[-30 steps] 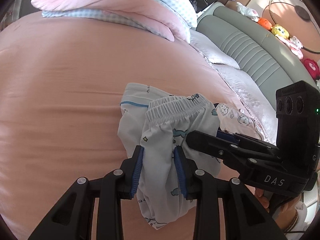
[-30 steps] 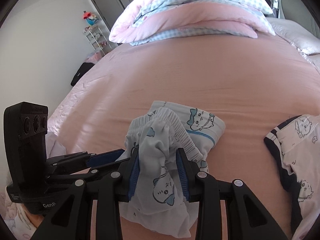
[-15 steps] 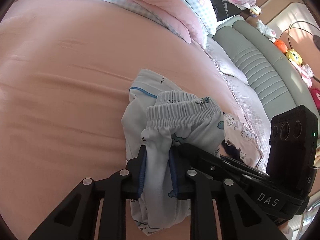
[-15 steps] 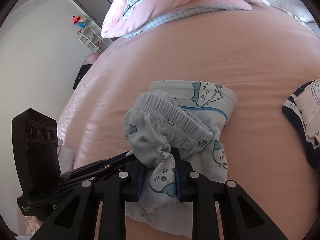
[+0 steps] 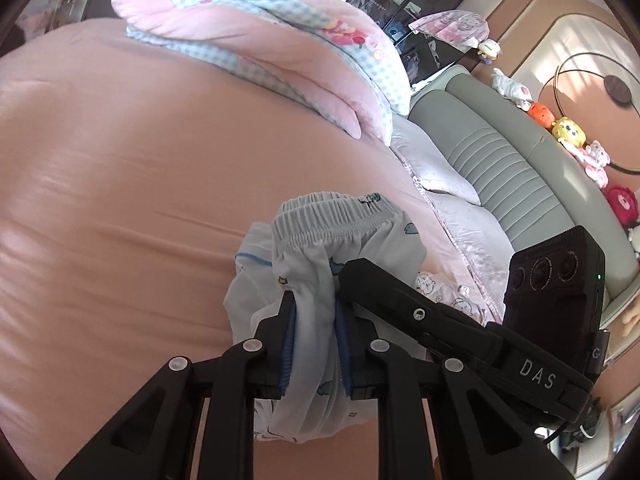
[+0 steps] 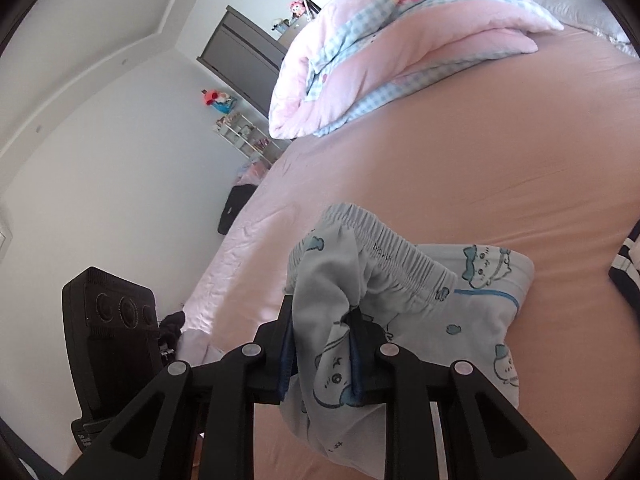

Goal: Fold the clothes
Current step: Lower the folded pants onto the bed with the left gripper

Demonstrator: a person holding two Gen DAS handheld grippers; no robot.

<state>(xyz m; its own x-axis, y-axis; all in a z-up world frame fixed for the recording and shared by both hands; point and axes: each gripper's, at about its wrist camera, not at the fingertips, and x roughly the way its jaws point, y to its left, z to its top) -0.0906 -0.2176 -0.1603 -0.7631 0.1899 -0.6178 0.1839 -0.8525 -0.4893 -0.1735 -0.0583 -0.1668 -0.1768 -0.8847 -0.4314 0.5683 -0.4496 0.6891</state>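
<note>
White printed shorts (image 5: 320, 264) with a gathered elastic waistband and blue cartoon figures are bunched up above the pink bed sheet (image 5: 120, 200). My left gripper (image 5: 314, 312) is shut on a fold of the shorts just below the waistband. The other gripper's black body (image 5: 460, 328) reaches in from the right beside it. In the right wrist view the same shorts (image 6: 400, 280) hang from my right gripper (image 6: 322, 320), which is shut on another fold of the fabric. The lower part of the shorts droops under both sets of jaws.
A folded pink and blue checked quilt (image 5: 260, 28) lies at the far end of the bed. A grey padded headboard (image 5: 520, 184) with soft toys (image 5: 568, 132) runs along the right. Another printed garment (image 5: 448, 292) lies to the right; a dark-edged garment (image 6: 626, 264) shows at the right edge.
Both grippers closed onto the shorts' fabric and lifted it off the sheet. Both views tilted upward, the right wrist rolling so the room wall now shows.
</note>
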